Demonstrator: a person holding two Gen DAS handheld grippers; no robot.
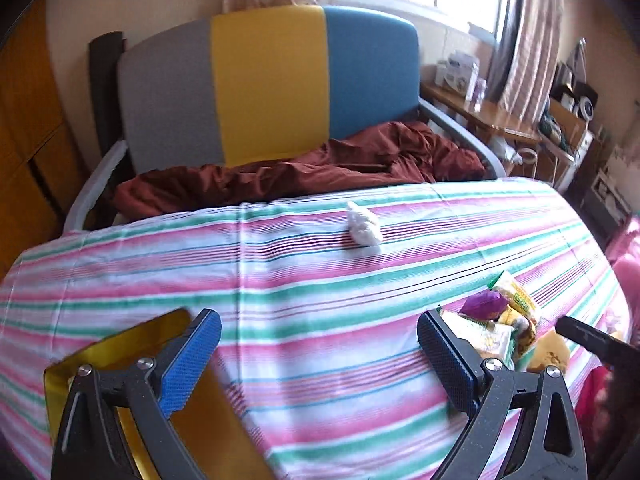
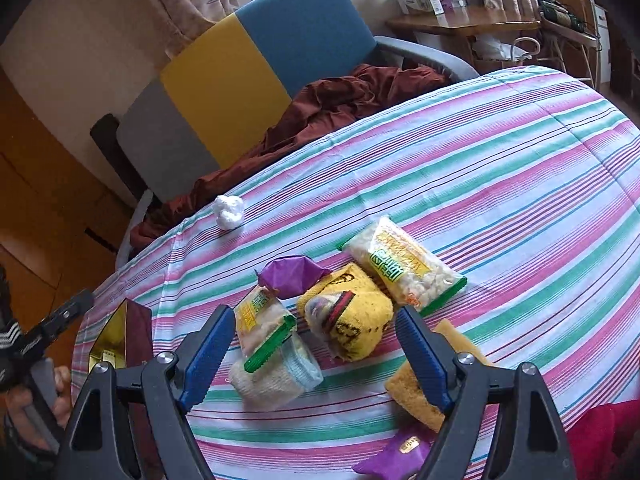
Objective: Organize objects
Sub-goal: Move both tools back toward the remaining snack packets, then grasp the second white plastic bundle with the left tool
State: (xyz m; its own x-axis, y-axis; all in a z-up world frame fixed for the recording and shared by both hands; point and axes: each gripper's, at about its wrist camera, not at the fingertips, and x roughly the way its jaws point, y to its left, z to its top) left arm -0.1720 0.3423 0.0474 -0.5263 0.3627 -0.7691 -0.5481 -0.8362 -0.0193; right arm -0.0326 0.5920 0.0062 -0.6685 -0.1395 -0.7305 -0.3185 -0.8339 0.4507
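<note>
A pile of snacks lies on the striped tablecloth (image 2: 500, 184): a large puffed-snack bag (image 2: 404, 264), a smaller snack bag (image 2: 264, 320), a purple wrapped candy (image 2: 292, 274), a yellow knitted item (image 2: 348, 320), a sponge-like cake (image 2: 412, 388) and a purple packet (image 2: 400, 450). My right gripper (image 2: 316, 348) is open just above the pile, its fingers either side of the yellow item. My left gripper (image 1: 320, 356) is open and empty over bare cloth; the pile (image 1: 496, 320) lies to its right. A gold-lined box (image 1: 120, 360) sits by its left finger, also in the right wrist view (image 2: 116, 340).
A crumpled white tissue (image 1: 364, 224) (image 2: 228, 210) lies near the table's far edge. Behind the table stands a grey, yellow and blue chair (image 1: 268, 80) with a dark red cloth (image 1: 320, 168) on its seat. A wooden side table (image 2: 460, 24) with boxes stands at the right.
</note>
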